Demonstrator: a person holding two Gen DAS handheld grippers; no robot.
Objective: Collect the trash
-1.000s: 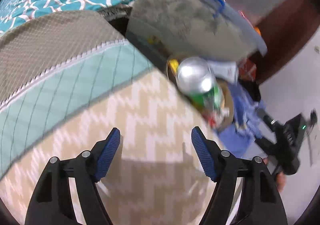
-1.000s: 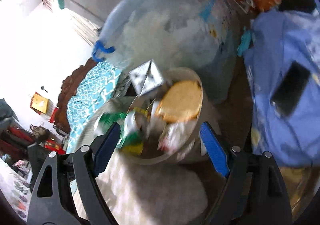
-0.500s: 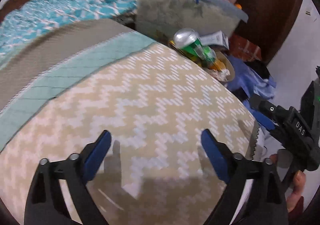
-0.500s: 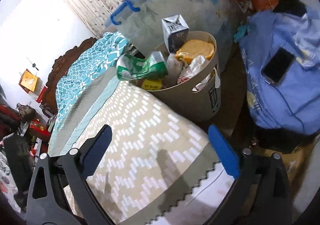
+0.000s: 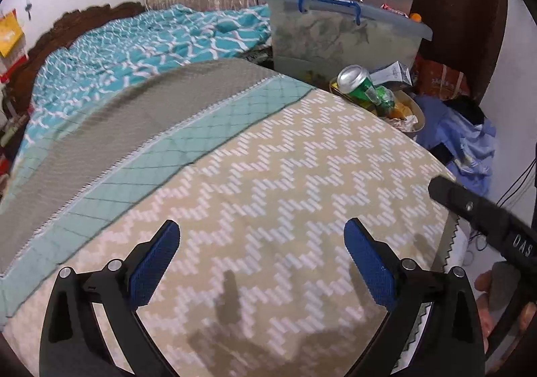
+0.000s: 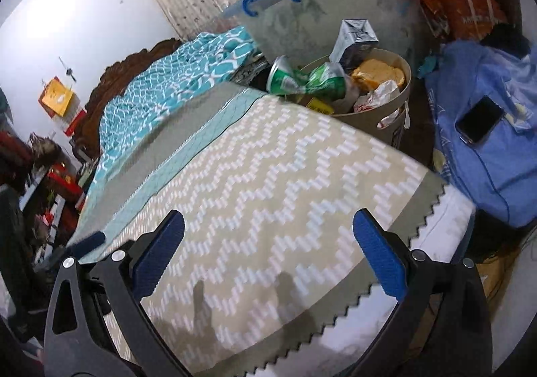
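Note:
A beige trash bin [image 6: 376, 128] stands beyond the far edge of the zigzag cloth [image 6: 268, 175]. It is heaped with a crushed green can [image 6: 308, 80], a grey carton [image 6: 355, 36], a yellow wrapper and crumpled paper. In the left wrist view the green can [image 5: 360, 87] sticks up above the bin [image 5: 418, 118]. My left gripper [image 5: 261, 226] hovers over the cloth, its jaws opening with nothing between them. My right gripper [image 6: 268, 215] hangs open and empty near the cloth's serrated edge. Both are well short of the bin.
A clear storage box [image 6: 319, 14] with blue handles stands behind the bin. A blue bag [image 6: 486, 175] with a phone [image 6: 480, 120] on it lies to the right, and orange packets [image 6: 470, 18] behind that. A teal quilt [image 5: 134, 51] covers the bed at the left.
Both grippers have drawn back from the bin over the zigzag cloth, and their jaws have spread wider. The bin and its trash now look smaller and farther off.

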